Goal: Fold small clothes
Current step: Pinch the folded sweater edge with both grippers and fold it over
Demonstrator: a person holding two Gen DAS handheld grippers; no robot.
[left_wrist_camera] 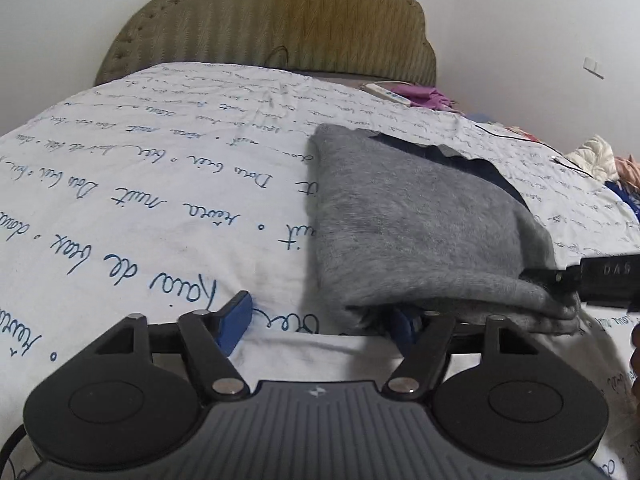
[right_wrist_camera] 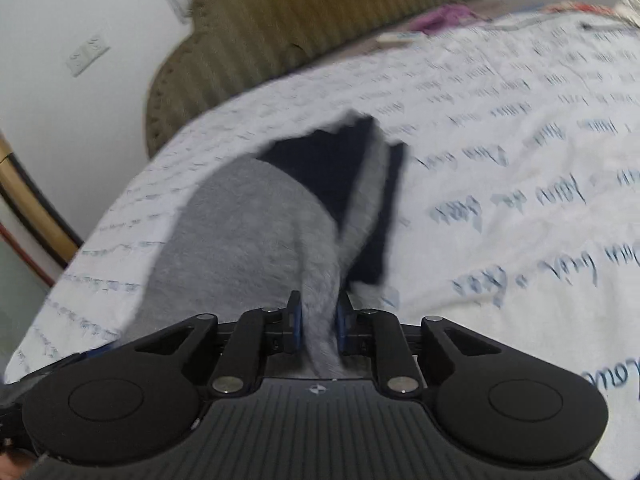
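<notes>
— When we looked along our right gripper (right_wrist_camera: 316, 320), what did we have?

— We had the grey garment (right_wrist_camera: 248, 232) pinched tight between the two blue pads (right_wrist_camera: 295, 322). The cloth ran forward from the fingers and lay on the bed sheet (right_wrist_camera: 500, 160) with the blue writing. A dark blue part (right_wrist_camera: 332, 160) showed at its far end.

— And our left gripper (left_wrist_camera: 320, 320)?

— Its fingers stood wide apart. One blue pad (left_wrist_camera: 236, 322) was bare on the left. The other one was tucked under the near edge of the grey garment (left_wrist_camera: 420, 220), so it held nothing. The cloth sat just ahead and to the right of it, touching that side.

— Which step were we in?

— We think we were in the middle of a fold. The right side was lifted and the picture there was blurry, so the hand was likely on the move.

— What did the next move need?

— We guessed we had to carry the lifted edge over the flat part, line up the edges, then let go. The left fingers could press the cloth down so it would not slide.
</notes>
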